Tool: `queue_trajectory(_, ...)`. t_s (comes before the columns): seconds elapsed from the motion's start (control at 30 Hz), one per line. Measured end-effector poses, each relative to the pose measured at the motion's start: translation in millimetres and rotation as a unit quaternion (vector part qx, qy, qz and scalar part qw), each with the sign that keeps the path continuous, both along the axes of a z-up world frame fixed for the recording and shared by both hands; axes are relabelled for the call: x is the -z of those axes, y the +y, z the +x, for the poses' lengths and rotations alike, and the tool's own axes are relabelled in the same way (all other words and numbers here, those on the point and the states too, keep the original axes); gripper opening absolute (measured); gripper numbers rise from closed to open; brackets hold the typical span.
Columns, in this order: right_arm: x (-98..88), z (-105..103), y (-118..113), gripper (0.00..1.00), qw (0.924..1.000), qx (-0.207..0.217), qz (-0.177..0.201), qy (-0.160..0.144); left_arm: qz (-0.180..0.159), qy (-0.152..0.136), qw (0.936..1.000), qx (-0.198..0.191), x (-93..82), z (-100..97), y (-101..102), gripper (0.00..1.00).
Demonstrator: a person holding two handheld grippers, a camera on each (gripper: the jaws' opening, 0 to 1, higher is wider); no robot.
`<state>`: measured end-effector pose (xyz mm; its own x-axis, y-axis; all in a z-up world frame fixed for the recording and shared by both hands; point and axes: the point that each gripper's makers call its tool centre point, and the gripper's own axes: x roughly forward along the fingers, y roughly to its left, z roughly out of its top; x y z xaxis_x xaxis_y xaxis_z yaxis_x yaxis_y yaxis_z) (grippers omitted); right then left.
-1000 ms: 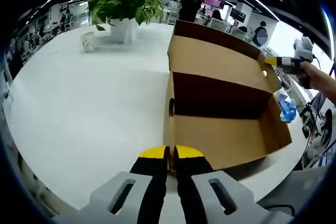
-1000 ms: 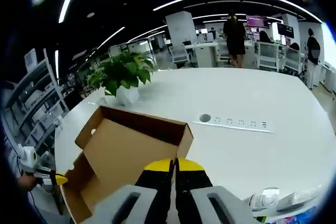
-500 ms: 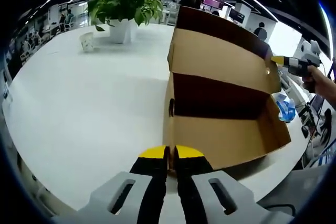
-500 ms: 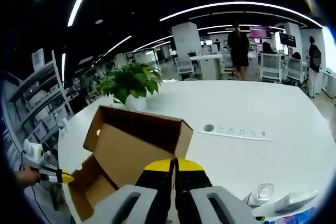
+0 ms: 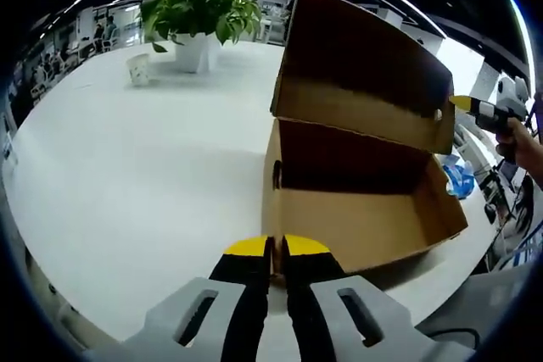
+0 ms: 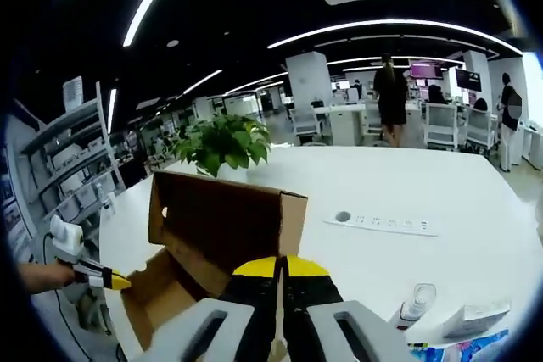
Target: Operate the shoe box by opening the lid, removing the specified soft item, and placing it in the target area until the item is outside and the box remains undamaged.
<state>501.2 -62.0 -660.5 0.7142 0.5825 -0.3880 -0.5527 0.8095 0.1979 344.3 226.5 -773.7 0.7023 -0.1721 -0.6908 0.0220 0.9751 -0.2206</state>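
Left gripper view: the shoe box [image 5: 361,209] sits on the white table [image 5: 127,167] from 12 to 3 o'clock, just past the left gripper [image 5: 277,247], whose jaws are pressed together on nothing; the raised lid [image 5: 365,74] shadows the interior, so any contents are hard to make out. Right gripper view: the right gripper [image 6: 278,267] has its jaws together at the lid's edge at 6 o'clock, whether pinching it I cannot tell.

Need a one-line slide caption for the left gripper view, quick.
Left hand-held gripper shut at the cardboard shoe box, lid raised, on a white table.

White table [image 5: 127,175] bears shoe box [image 5: 356,209], potted plant [image 5: 199,19].
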Motion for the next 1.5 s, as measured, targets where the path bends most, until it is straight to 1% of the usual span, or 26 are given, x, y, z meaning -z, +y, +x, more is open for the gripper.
queue_trajectory(0.27, -4.4, -19, 1, 0.00, 0.9999, -0.005, 0.002, -0.012, -0.003, -0.002, 1.0000, 0.004, 0.1, -0.3, 0, 0.03)
queue_trajectory(0.73, -4.8, -52, 2, 0.00, 0.9996, -0.008, 0.004, -0.027, -0.005, -0.008, 0.9999, 0.009, 0.2, -0.3, 0, 0.03)
queue_trajectory(0.9, -2.1, -67, 2, 0.00, 0.9996, -0.005, 0.009, -0.025, -0.003, -0.006, 0.9999, 0.014, -0.2, -0.4, 0, 0.03)
queue_trajectory(1.03, 1.4, -78, 3, 0.00, 0.9995, -0.005, 0.004, -0.030, -0.001, -0.004, 0.9999, 0.016, -0.1, 0.0, 0, 0.03)
queue_trajectory(1.5, 10.2, -99, 2, 0.00, 0.9996, 0.004, 0.012, -0.024, 0.000, -0.005, 0.9998, 0.019, 0.5, -1.5, 1, 0.03)
